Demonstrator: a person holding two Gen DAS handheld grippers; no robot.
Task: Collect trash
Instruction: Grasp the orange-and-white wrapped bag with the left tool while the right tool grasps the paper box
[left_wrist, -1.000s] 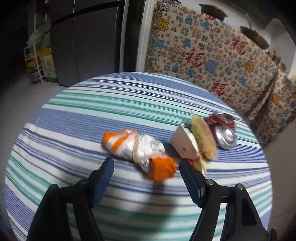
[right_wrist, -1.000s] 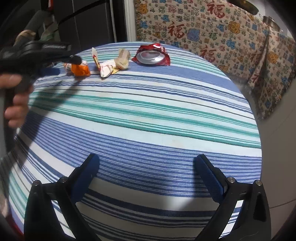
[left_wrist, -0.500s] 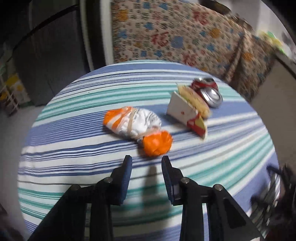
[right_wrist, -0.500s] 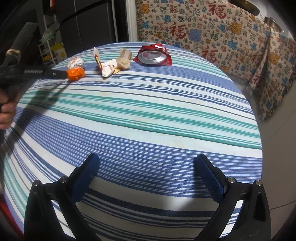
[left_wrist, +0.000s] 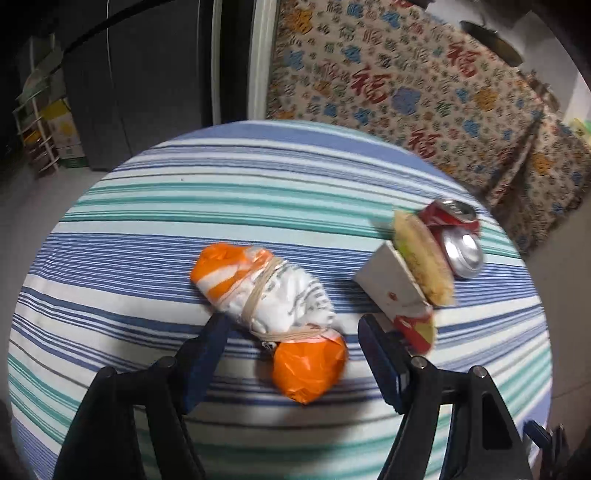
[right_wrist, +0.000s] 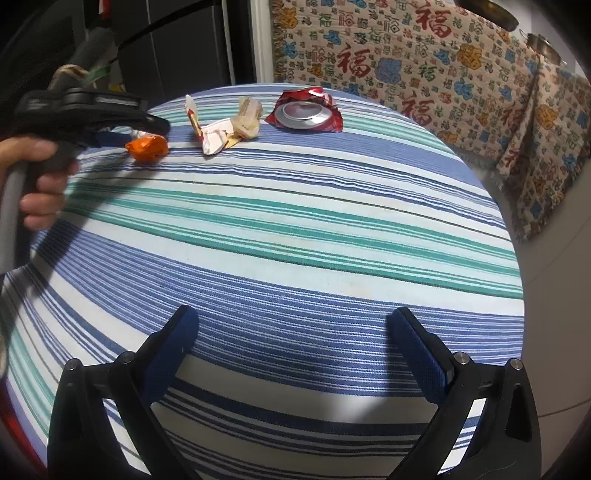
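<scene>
From your right wrist view, the left claw (right_wrist: 110, 127) hides most of the orange-and-white wrapper bundle (right_wrist: 147, 147). Your hand (right_wrist: 35, 177) is cut off at the frame edge. Print on the crushed can (left_wrist: 452, 236) is too blurred to read.

The left gripper (left_wrist: 291, 332) has closed in on the wrapper bundle (left_wrist: 266, 295). Its jaws narrowed half a second ago and are opening again, and the bundle's orange end (left_wrist: 308, 369), earlier ahead of the jaws, now lies between them, untouched by either pad.
</scene>
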